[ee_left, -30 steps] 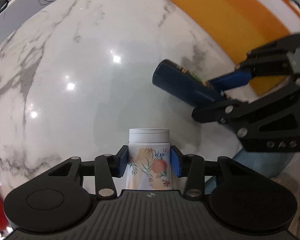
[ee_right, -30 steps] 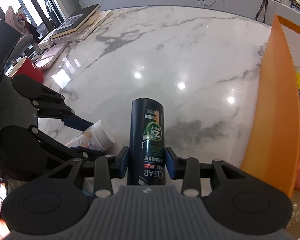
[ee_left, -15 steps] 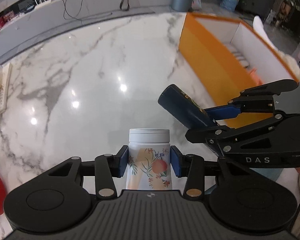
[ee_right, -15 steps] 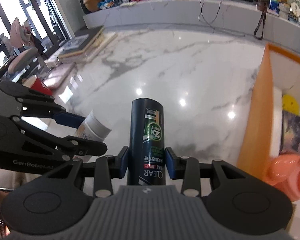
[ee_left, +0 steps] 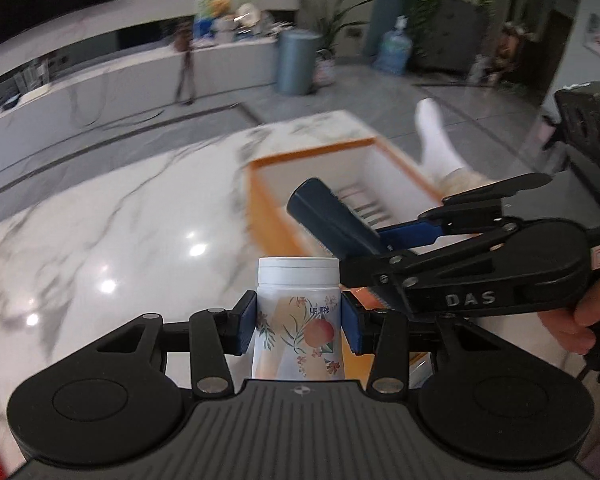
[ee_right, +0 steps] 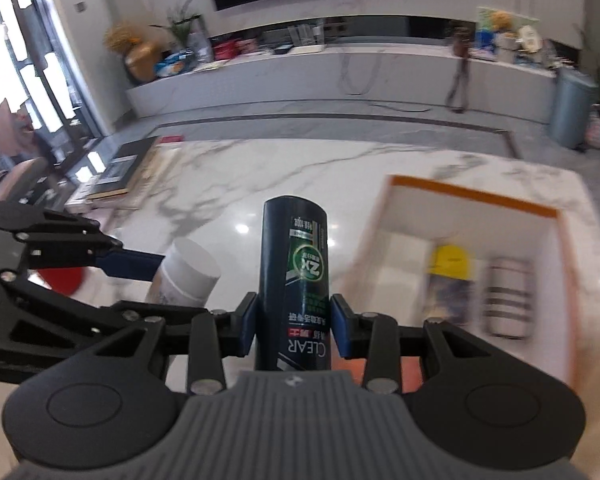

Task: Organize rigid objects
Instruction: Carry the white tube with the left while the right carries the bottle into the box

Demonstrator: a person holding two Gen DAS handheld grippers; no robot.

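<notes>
My left gripper [ee_left: 299, 322] is shut on a white floral bottle [ee_left: 299, 320] with a white cap, held up above the marble table [ee_left: 112, 240]. My right gripper [ee_right: 293, 326] is shut on a dark blue CLEAR bottle [ee_right: 296, 276], also in the air. In the left wrist view the dark bottle [ee_left: 328, 222] and right gripper [ee_left: 384, 250] hang to the right, over the edge of the orange box [ee_left: 266, 208]. In the right wrist view the white bottle [ee_right: 186, 274] shows at left in the left gripper's blue pads [ee_right: 128, 264].
The orange box [ee_right: 472, 194] with white inner walls holds a yellow-topped item [ee_right: 450, 260] and a striped item [ee_right: 508, 300]. Books [ee_right: 128, 170] lie at the table's far left. A red cup [ee_right: 60, 278] sits behind the left gripper. A person's hand [ee_left: 580, 320] holds the right gripper.
Both grippers have risen from low over the table with their bottles still clamped. The views have tilted up, so the room and the inside of the orange box now show.
</notes>
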